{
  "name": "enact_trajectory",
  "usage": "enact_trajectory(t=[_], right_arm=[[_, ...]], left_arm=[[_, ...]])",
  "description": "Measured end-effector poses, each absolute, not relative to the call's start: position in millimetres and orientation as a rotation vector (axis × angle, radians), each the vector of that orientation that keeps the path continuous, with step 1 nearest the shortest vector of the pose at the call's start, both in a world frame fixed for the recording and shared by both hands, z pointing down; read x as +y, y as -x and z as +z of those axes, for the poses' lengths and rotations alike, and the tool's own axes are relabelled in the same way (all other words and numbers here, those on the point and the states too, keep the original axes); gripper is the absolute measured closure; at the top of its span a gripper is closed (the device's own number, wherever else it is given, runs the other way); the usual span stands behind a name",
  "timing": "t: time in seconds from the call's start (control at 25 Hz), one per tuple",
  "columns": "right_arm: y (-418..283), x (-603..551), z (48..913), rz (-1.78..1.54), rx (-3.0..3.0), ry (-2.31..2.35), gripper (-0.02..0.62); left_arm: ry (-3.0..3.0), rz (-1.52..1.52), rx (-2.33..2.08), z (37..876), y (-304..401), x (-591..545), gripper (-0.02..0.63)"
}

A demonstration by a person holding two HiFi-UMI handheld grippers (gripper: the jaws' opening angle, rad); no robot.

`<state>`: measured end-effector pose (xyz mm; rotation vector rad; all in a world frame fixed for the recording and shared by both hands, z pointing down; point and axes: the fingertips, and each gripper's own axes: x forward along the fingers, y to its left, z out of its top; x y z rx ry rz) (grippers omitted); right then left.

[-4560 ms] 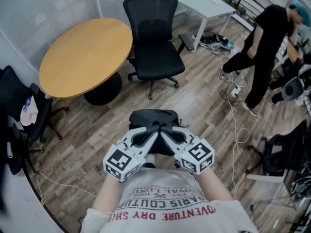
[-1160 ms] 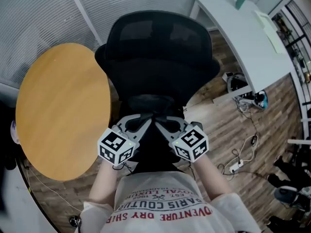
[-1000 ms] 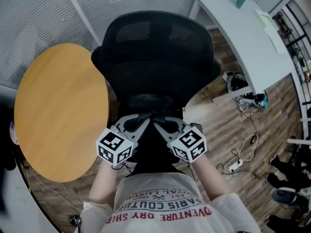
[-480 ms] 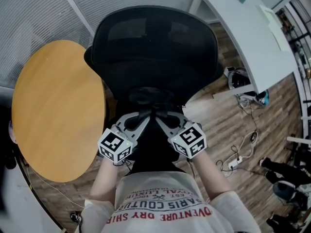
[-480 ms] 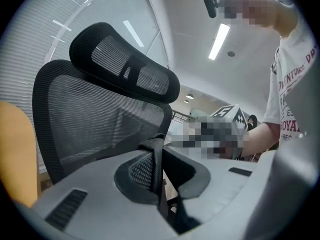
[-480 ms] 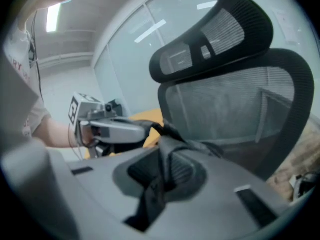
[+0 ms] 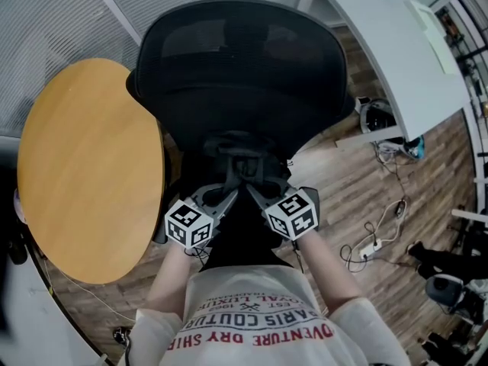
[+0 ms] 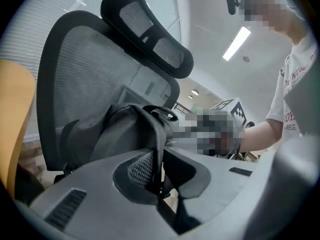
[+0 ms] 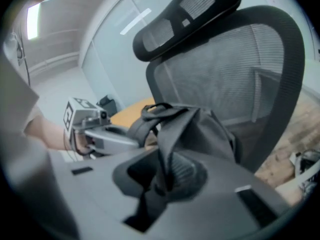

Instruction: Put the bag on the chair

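Head view: bag (image 7: 240,149) against chair (image 7: 244,59), straps pinched in left gripper (image 7: 233,184) and right gripper (image 7: 251,187) jaws, right's just opening.

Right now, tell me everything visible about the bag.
The bag is dark grey soft fabric with a loop handle on top, slumped before the mesh backrest of the chair. The left gripper and right gripper each pinch a strap of it; their jaws have just been opening. Whether it rests on the seat is hidden.
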<state>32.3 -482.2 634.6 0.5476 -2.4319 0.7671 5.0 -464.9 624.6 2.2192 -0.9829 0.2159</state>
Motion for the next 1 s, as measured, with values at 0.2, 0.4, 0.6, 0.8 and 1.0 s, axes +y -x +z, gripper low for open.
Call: enact_trajectory(t=[0.2,0.4,0.6,0.8,1.0], right_arm=[[-32.6,-481.1,652.1,0.838,-2.418,-0.544,0.529],[-40.2,-488.2,658.1,0.815,-2.392,-0.644,0.442],[-45.2,-493.0,645.7,0.746,-2.417,-0.742,0.360],[-52.2,-496.7,613.7,0.690,-2.453,-0.851,0.357],[-65.4,-498.3,572.8,0.539,-2.486,-0.988,0.540]], left_arm=[[-2.133,0.197,-1.031,651.0,-0.3,-462.3,0.524],[-2.115,0.162,-1.103,657.2,-0.3,-469.6,0.398],[-2.134,0.148,-1.185,646.8,4.0,-475.5,0.341],[-2.137,0.144,-1.261,629.2,16.9,-478.6,0.341],[-2.155,0.183,-1.321,601.5,30.3,-474.0,0.424]])
